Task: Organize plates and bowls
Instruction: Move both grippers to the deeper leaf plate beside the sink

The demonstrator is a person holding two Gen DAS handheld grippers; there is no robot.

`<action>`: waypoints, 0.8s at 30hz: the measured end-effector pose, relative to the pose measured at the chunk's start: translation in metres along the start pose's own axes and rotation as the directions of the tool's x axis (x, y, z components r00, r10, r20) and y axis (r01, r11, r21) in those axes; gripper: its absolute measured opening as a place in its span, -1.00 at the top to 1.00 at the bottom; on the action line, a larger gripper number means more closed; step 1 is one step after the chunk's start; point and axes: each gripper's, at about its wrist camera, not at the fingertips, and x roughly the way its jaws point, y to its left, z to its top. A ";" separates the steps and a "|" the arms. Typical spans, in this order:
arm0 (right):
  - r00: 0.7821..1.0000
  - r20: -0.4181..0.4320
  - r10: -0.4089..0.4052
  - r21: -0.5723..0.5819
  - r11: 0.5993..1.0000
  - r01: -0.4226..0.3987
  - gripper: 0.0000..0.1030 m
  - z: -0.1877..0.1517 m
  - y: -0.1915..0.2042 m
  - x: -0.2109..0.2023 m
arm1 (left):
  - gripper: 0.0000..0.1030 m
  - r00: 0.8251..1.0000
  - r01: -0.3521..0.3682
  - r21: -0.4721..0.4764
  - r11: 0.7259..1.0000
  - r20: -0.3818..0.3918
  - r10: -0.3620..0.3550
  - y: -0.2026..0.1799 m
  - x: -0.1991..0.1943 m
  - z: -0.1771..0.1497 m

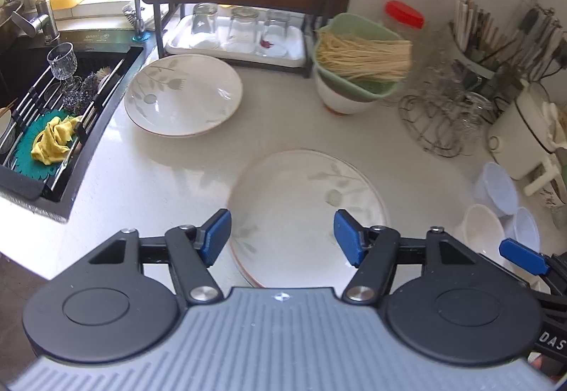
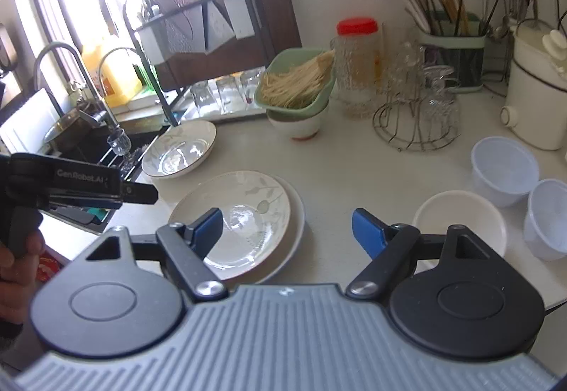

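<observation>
A white leaf-patterned plate (image 1: pixel 304 207) lies on the counter near the front; in the right wrist view it (image 2: pixel 244 214) sits stacked on a second plate. Another leaf-patterned plate (image 1: pixel 182 95) (image 2: pixel 179 152) lies near the sink. A white bowl (image 1: pixel 482 228) (image 2: pixel 460 221) and two translucent plastic bowls (image 1: pixel 496 189) (image 2: pixel 503 168) stand at the right. My left gripper (image 1: pixel 281 235) is open and empty above the near plate. My right gripper (image 2: pixel 287 231) is open and empty between the stacked plates and the white bowl.
A sink (image 1: pixel 53 100) with a wine glass and yellow cloth is at the left. A rack with upturned glasses (image 1: pixel 234 29) stands at the back. A green bowl of noodles (image 1: pixel 358 58), a wire glass stand (image 1: pixel 439 114), a utensil holder (image 2: pixel 450 47) and a white pot (image 2: pixel 535 90) crowd the back right.
</observation>
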 end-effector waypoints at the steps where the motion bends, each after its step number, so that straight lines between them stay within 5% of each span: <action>1: 1.000 -0.008 0.002 0.006 1.000 -0.002 -0.58 0.002 0.003 0.005 | -0.38 1.000 -0.002 -0.003 1.000 -0.005 0.002 0.006 0.005 0.005; 24: 0.993 -0.062 -0.102 0.094 0.990 0.108 -0.58 0.064 0.098 0.128 | -0.39 0.996 0.077 0.021 0.997 -0.047 -0.076 0.148 0.091 0.127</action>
